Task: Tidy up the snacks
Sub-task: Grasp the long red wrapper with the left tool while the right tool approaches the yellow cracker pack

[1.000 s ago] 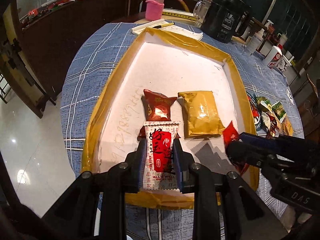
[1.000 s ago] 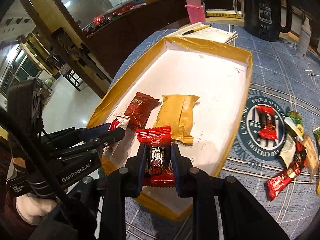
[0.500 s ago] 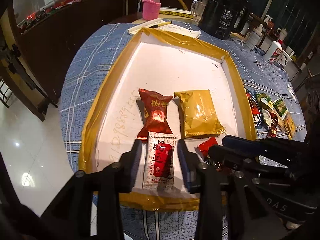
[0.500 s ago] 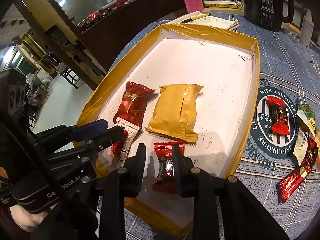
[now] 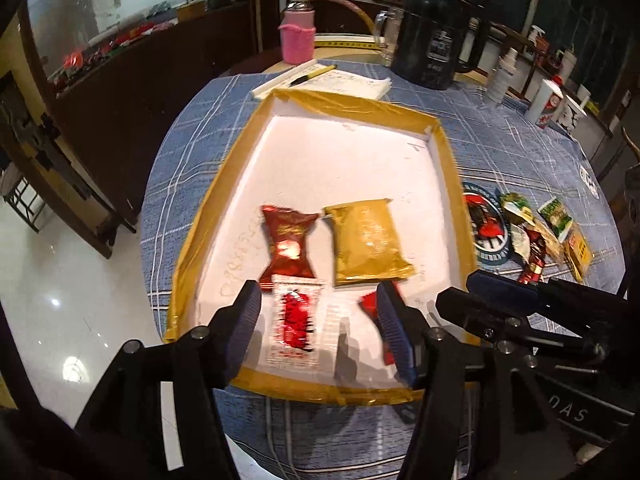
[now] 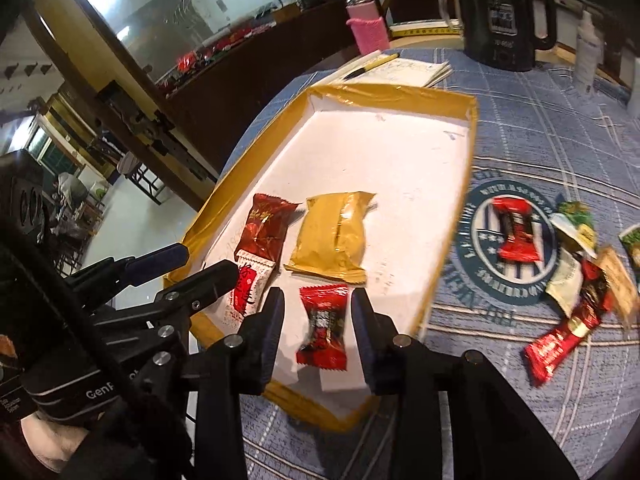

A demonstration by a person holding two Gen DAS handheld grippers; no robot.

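A white tray with a yellow taped rim (image 5: 212, 208) (image 6: 256, 152) holds a dark red packet (image 5: 288, 240) (image 6: 266, 224) and a gold packet (image 5: 366, 244) (image 6: 334, 236). A white-and-red packet (image 5: 296, 324) (image 6: 248, 292) lies flat on the tray floor between the jaws of my left gripper (image 5: 319, 312) (image 6: 208, 260). Those jaws are opening and do not touch it. A small red candy packet (image 6: 324, 324) (image 5: 370, 304) rests on the tray between the opening jaws of my right gripper (image 6: 318, 308) (image 5: 456, 292), free of the pads.
Several loose snacks (image 5: 536, 236) (image 6: 576, 280) lie on the blue checked cloth right of the tray, one red packet (image 6: 516, 228) on a round coaster. Behind the tray are a notepad with a pen (image 5: 340, 80), a pink-sleeved bottle (image 5: 298, 36), a black kettle (image 5: 436, 36) and bottles (image 5: 548, 100).
Both grippers let go of their packets, opened and drew back. The white-and-red packet and the red candy packet now lie on the tray's near end.
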